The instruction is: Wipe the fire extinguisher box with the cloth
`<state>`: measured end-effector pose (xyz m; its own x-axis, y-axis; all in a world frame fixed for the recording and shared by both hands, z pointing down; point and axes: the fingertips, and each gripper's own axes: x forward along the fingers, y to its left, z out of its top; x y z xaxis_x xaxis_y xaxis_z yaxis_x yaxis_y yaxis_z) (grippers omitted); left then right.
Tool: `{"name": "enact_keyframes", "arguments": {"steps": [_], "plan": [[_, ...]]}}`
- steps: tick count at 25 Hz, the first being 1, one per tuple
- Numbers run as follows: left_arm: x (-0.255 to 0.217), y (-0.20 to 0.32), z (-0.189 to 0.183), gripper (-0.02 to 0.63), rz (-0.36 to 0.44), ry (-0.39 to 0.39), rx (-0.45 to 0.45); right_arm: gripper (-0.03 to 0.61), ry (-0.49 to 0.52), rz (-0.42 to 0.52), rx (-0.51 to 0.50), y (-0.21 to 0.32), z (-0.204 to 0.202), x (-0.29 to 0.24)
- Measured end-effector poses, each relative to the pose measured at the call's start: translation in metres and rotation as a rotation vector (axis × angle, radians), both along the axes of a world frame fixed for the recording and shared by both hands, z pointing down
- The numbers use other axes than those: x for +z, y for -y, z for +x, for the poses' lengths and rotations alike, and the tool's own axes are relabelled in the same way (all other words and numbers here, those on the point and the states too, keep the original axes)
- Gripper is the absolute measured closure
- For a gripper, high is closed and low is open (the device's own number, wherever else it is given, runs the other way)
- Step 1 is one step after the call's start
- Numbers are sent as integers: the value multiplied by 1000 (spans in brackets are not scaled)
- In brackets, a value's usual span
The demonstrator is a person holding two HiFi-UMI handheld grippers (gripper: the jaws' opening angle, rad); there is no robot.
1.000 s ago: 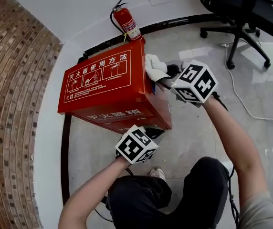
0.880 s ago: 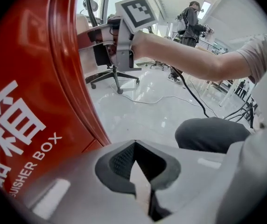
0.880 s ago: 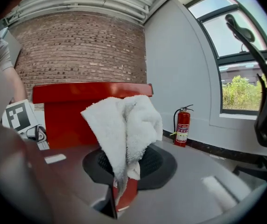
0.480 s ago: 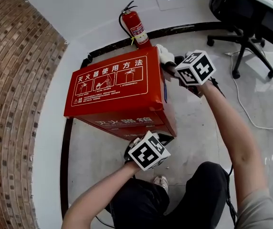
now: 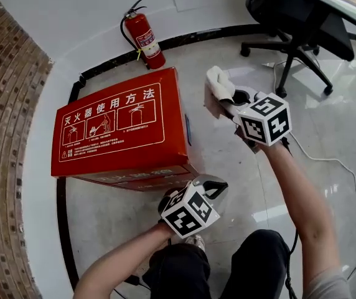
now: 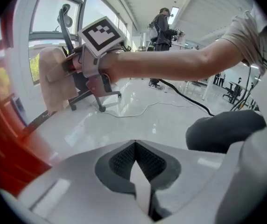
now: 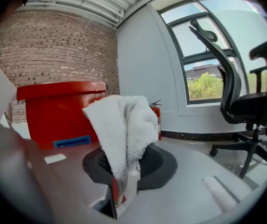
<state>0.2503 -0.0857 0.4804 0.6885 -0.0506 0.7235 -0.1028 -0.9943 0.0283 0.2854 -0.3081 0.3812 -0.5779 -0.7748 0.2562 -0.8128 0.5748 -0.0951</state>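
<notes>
The red fire extinguisher box (image 5: 119, 126) stands on the floor with its instruction panel facing up. To its right, my right gripper (image 5: 226, 99) is shut on a folded white cloth (image 5: 218, 83), which hangs clear of the box's side. In the right gripper view the cloth (image 7: 124, 125) sticks up from the shut right gripper (image 7: 122, 190), and the box (image 7: 59, 111) lies beyond it. My left gripper (image 5: 214, 185) sits by the box's near right corner. Seen in its own view, the left gripper (image 6: 140, 183) is shut with nothing in it, the box (image 6: 3, 143) blurred at left.
A red fire extinguisher (image 5: 144, 39) leans on the white wall behind the box. A black office chair (image 5: 296, 17) stands at the back right, with a white cable (image 5: 327, 161) on the glossy floor. A curved brick wall (image 5: 4, 167) closes the left side. A person (image 6: 161, 31) stands far off.
My right gripper has drawn the cloth off the box's far right edge, out to the right and clear of it. The left gripper stays by the box's near corner.
</notes>
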Motion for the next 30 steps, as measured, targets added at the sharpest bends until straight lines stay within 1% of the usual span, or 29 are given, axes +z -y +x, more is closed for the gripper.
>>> {"name": "enact_keyframes", "arguments": {"steps": [2, 5, 7, 10, 13, 16, 19, 22, 23, 27, 30], "plan": [[-15, -2, 14, 614, -17, -44, 5, 486, 9, 3, 26, -20, 11, -12], [-43, -7, 25, 614, 4, -100, 26, 483, -21, 2, 34, -57, 23, -36], [-65, -11, 29, 614, 5, -128, 21, 483, -33, -1, 35, -83, 31, -61], [-102, -18, 34, 614, -42, -159, -14, 483, -20, -27, 50, -123, 38, -100], [-148, -21, 35, 614, -79, -184, -50, 483, -9, -58, 87, -159, 37, -135], [-196, -23, 27, 614, -105, -195, -91, 483, 7, -77, 142, -187, 33, -175], [-247, -23, 18, 614, -124, -206, -139, 483, 51, -78, 190, -209, 27, -229], [-309, -31, 8, 614, -203, -270, -198, 483, 84, -59, 229, -229, 19, -288], [-331, -32, 3, 614, -218, -294, -212, 483, 98, -54, 244, -234, 15, -308], [-418, -22, -16, 614, -193, -354, -258, 483, 142, -55, 283, -240, 5, -379], [-467, -22, -24, 614, -196, -372, -281, 483, 155, -60, 294, -241, -1, -421]]}}
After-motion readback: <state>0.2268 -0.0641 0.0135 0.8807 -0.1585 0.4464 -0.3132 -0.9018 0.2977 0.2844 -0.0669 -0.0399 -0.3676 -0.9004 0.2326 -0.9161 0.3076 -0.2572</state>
